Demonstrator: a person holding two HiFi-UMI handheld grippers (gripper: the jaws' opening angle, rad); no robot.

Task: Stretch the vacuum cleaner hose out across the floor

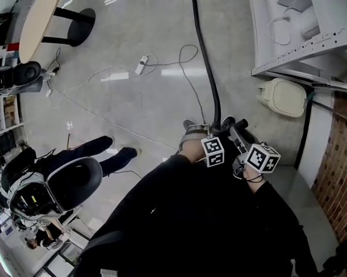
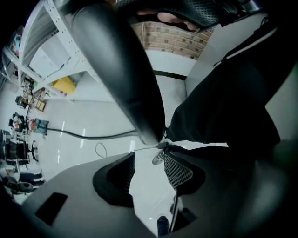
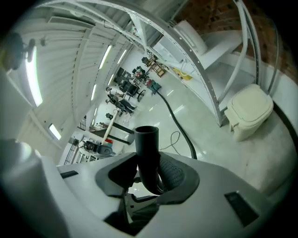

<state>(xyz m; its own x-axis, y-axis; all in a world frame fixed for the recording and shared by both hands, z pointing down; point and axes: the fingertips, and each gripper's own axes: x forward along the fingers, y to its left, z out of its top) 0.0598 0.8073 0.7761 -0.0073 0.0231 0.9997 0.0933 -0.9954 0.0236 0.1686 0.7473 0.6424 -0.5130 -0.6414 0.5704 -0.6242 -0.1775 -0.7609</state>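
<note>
The black vacuum hose (image 1: 208,66) runs down the grey floor from the top of the head view to both grippers. My right gripper (image 1: 235,128) is shut on the hose's open tube end (image 3: 146,148), which stands up between its pads, while the rest of the hose (image 3: 179,125) trails away over the floor. Close beside it on the left, my left gripper (image 1: 195,128) points down at the floor. Its jaws (image 2: 149,169) stand open with only floor between them. The thick black hose end (image 2: 121,69) crosses just past its fingertips, apart from the pads.
A white cable with a plug block (image 1: 141,64) loops over the floor left of the hose. A person sits in a chair (image 1: 78,172) at the lower left. White shelving (image 1: 295,51), a cream box (image 1: 286,97) and a brick wall (image 1: 339,169) stand on the right.
</note>
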